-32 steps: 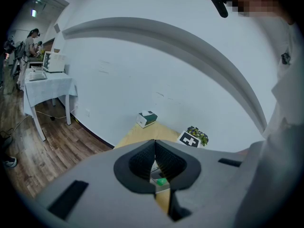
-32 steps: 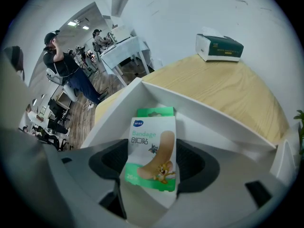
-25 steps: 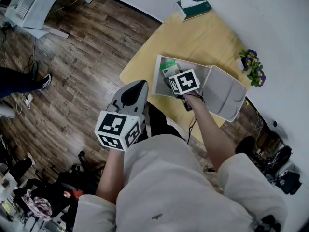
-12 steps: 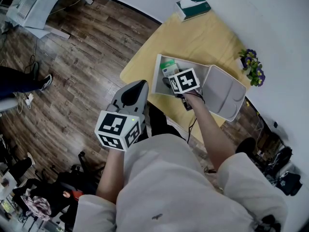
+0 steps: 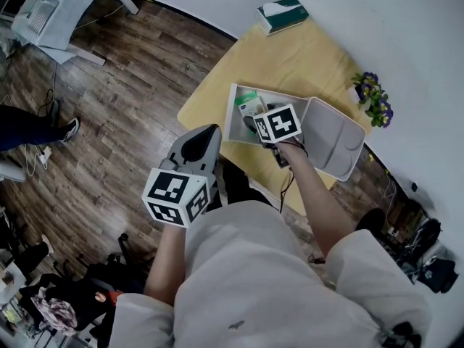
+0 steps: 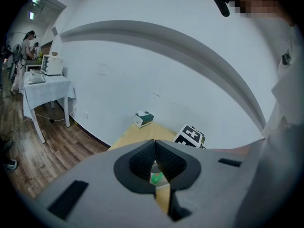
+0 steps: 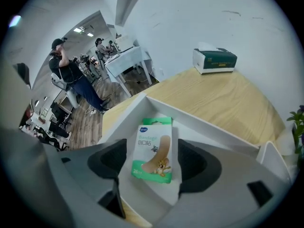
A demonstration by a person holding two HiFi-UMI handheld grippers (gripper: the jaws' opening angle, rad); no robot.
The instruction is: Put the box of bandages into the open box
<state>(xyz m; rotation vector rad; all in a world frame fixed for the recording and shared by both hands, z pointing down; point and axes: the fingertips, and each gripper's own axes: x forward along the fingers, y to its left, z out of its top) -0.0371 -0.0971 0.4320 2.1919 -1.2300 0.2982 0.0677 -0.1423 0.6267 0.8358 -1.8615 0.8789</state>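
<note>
Bandage box point(image 7: 153, 151) lies free between right gripper's point(image 7: 154, 161) just-opened fingers point(image 7: 195, 163)

I note even, diffuse indoor light in all three views; shadows are faint. The white wall point(image 5: 406, 20) is the brightest area. Both gripper views bend strongly and go black at the corners. Print on the box of bandages point(image 7: 153, 151) is sharp; the person point(image 7: 71, 75) far behind looks soft.

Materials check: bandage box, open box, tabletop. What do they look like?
Bandage box: likely printed cardboard, smooth; colour print, crisp folded edges.
Open box: matte white, plastic or coated board, can't tell which; thin stiff walls.
Tabletop: pale wood or laminate; faint grain, satin look.
</note>
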